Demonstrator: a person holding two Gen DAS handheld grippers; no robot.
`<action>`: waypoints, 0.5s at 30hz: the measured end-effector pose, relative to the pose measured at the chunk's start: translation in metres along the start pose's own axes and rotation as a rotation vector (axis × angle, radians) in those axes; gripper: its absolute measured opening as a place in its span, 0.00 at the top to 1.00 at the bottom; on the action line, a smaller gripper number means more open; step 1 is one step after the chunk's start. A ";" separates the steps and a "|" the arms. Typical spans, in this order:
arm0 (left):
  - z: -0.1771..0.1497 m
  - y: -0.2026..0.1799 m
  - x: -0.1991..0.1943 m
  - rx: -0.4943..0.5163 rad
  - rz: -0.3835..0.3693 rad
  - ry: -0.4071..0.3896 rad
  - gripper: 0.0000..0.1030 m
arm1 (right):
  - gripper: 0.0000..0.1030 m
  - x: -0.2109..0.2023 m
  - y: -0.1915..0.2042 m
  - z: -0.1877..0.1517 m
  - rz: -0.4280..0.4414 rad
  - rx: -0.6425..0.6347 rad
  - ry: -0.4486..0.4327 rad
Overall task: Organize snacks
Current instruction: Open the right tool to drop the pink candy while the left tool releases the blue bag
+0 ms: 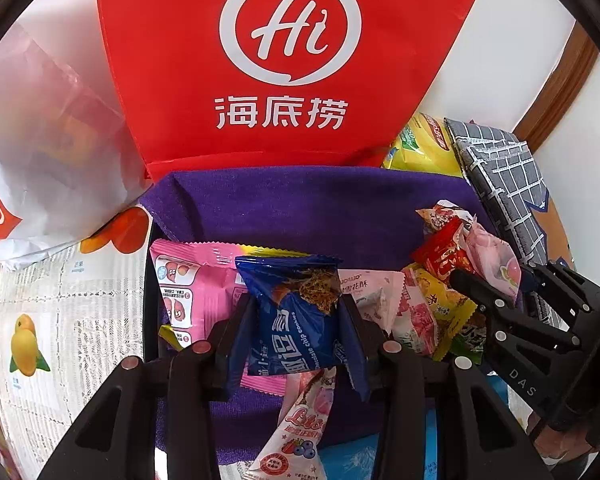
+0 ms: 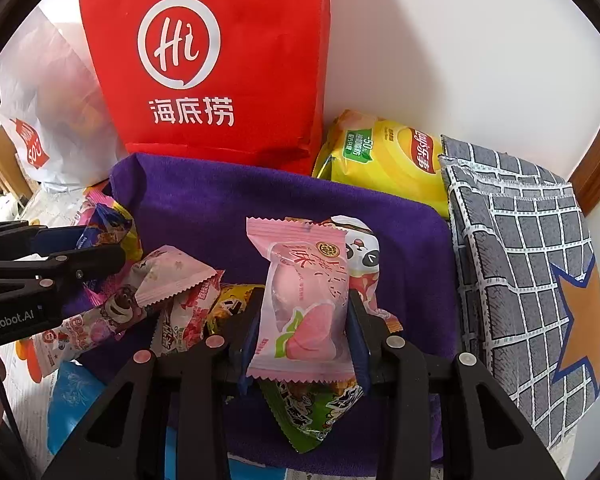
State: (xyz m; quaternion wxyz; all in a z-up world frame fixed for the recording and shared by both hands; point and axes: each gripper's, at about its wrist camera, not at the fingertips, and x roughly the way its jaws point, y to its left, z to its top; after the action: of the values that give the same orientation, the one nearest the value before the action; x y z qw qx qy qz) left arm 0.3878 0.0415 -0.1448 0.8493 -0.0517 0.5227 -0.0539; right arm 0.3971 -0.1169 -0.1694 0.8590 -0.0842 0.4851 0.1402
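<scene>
My left gripper (image 1: 296,316) is shut on a blue chocolate chip cookie packet (image 1: 296,312), held above the purple cloth (image 1: 300,208). My right gripper (image 2: 302,320) is shut on a pink peach snack packet (image 2: 304,312), also above the cloth (image 2: 228,208). Several loose snack packets lie on the cloth: a pink packet (image 1: 192,276), a pink Lotso packet (image 1: 304,424), a red and yellow pile (image 1: 440,280), a green packet (image 2: 312,412), a panda packet (image 2: 360,256). The right gripper shows at the right of the left wrist view (image 1: 484,292); the left gripper shows at the left of the right wrist view (image 2: 100,256).
A red Haidilao bag (image 1: 284,60) stands behind the cloth against the white wall. A white plastic bag (image 1: 40,140) sits at the left. A yellow chip bag (image 2: 384,160) and a grey checked cloth pouch (image 2: 520,260) lie at the right. Fruit-print paper (image 1: 60,320) covers the table.
</scene>
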 end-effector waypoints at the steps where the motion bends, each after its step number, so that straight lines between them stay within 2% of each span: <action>1: 0.000 0.000 -0.001 -0.002 0.002 -0.003 0.61 | 0.60 0.000 0.000 0.000 0.004 0.002 0.000; 5: 0.001 0.002 -0.006 -0.004 0.006 -0.016 0.58 | 0.57 -0.003 0.001 0.001 0.020 0.013 -0.006; 8: 0.003 0.004 -0.013 -0.012 -0.001 -0.025 0.48 | 0.53 -0.006 0.003 0.001 0.028 0.017 -0.011; 10: 0.003 0.005 -0.018 -0.012 0.003 -0.036 0.42 | 0.43 -0.010 0.004 0.002 0.021 0.016 -0.021; 12: 0.004 0.006 -0.025 -0.014 0.007 -0.048 0.38 | 0.38 -0.016 0.006 0.003 0.010 0.013 -0.036; 15: 0.004 0.007 -0.038 -0.012 0.014 -0.062 0.38 | 0.29 -0.030 0.005 0.001 0.001 0.032 -0.064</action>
State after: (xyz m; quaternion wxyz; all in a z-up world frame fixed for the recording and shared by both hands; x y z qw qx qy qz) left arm 0.3750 0.0539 -0.1101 0.8651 -0.0549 0.4967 -0.0430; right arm 0.3817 -0.1170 -0.1427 0.8753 -0.0657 0.4595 0.1357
